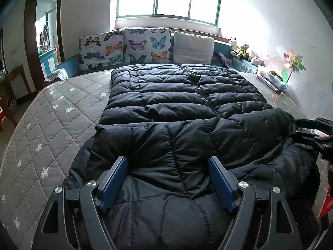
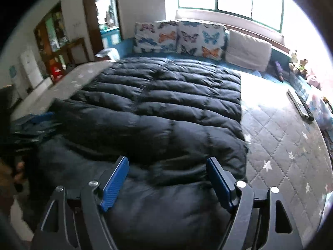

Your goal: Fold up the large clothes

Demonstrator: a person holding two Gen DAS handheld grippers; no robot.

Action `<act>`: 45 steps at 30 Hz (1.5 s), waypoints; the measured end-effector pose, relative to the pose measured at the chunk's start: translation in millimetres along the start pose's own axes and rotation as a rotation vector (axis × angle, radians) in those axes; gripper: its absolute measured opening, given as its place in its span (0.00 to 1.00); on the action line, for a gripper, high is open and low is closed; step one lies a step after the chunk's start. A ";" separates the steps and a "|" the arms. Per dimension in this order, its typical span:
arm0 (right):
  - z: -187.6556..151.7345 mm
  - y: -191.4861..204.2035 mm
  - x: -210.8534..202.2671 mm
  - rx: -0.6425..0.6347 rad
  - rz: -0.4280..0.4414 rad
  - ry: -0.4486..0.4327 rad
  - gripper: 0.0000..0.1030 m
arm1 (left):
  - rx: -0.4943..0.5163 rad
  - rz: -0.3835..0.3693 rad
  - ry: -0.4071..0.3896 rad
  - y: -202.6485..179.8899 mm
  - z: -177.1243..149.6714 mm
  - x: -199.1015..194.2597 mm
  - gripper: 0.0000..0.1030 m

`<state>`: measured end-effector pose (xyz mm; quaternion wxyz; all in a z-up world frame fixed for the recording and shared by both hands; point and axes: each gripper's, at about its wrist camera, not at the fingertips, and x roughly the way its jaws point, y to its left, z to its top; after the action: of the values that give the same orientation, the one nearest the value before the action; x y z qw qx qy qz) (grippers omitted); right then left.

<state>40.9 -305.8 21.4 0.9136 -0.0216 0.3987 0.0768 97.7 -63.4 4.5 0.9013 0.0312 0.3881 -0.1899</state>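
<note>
While the left wrist view looks down the length of a bed point(image 1: 47, 125), a black quilted down coat point(image 1: 179, 95) lies spread flat on the grey star-quilted mattress, its zipper point(image 1: 203, 91) running away toward the headboard end. One sleeve point(image 1: 187, 137) is laid crosswise over the near part of the coat. The left hand-held gripper point(image 1: 168, 179) hangs above the near end of the coat, blue pads spread wide, nothing pinched between them. At the right edge the right hand-held gripper point(image 1: 312, 131) shows partly, near the sleeve's shoulder end; whether it touches the cloth cannot be told. Two butterfly-print cushions point(image 1: 124, 48) and a plain white cushion point(image 1: 192, 48) lean at the far end under a green-framed window point(image 1: 168, 0). Small plush toys point(image 1: 241, 50) and a paper pinwheel point(image 1: 293, 62) sit along the right wall.

Right wrist view, blurred: the same coat point(image 2: 166, 95) fills the middle, with bare mattress point(image 2: 281, 141) to its right. The right hand-held gripper point(image 2: 166, 179) stands over the near folded portion, jaws wide apart and empty. The left hand-held gripper point(image 2: 35, 125) appears at the left edge as a dark blue smear, beside the coat's left side. A remote control point(image 2: 299, 104) lies near the mattress's right edge. Butterfly cushions point(image 2: 179, 37) stand at the back.
</note>
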 end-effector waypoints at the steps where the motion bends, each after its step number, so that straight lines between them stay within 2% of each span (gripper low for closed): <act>1: -0.7 4.0 -2.5 -0.010 0.014 -0.002 0.81 | 0.000 0.001 0.000 0.6 -0.5 0.0 0.83; 3: -5.8 12.5 -3.2 -0.032 0.039 0.016 0.82 | -0.001 0.000 0.000 0.8 -0.5 0.1 0.83; 7: -22.6 18.1 23.2 -0.049 0.022 0.087 0.83 | 0.002 0.001 -0.001 0.9 -0.6 0.1 0.83; 11: -22.6 20.7 25.4 -0.072 0.007 0.081 0.85 | 0.012 0.012 0.003 -0.5 -1.0 0.8 0.83; 18: -19.3 7.2 -8.9 -0.034 -0.003 0.014 0.85 | 0.011 0.015 -0.001 -0.7 -1.9 1.8 0.83; 21: -32.8 -6.6 10.1 0.019 0.022 0.066 0.86 | 0.013 0.017 -0.004 -1.2 -2.0 2.4 0.83; 24: -36.4 -8.9 14.7 0.041 0.033 0.040 0.87 | 0.016 0.019 -0.003 -2.1 -2.2 2.4 0.83; 28: -30.8 -5.4 -6.6 0.028 0.017 0.016 0.86 | 0.022 0.020 -0.003 -2.3 -2.1 3.2 0.83; 31: -34.7 -17.2 -17.8 0.080 0.015 -0.017 0.87 | 0.027 0.029 -0.002 -4.4 -1.5 4.0 0.83; 33: -43.2 -25.5 -5.5 0.110 0.018 0.029 0.87 | 0.041 0.031 0.000 -6.6 -1.2 3.8 0.83; 35: -49.8 -29.2 2.7 0.127 0.045 0.032 0.87 | 0.060 0.042 0.005 -10.7 0.4 1.6 0.84; 37: -46.9 -28.9 0.1 0.130 0.041 0.033 0.87 | 0.077 0.058 0.018 -15.3 3.7 -5.8 0.84; 40: -37.3 -26.8 -15.4 0.114 0.031 0.013 0.87 | 0.074 0.049 -0.002 -19.0 7.3 -24.5 0.84; 45: -27.6 -18.3 -37.3 0.085 0.079 -0.043 0.87 | 0.128 -0.020 -0.059 -36.9 8.1 -54.4 0.84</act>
<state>-1.2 -331.3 29.4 0.9183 0.0346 0.3825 0.0964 55.7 -81.9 52.2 0.9067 0.0792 0.3485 -0.2239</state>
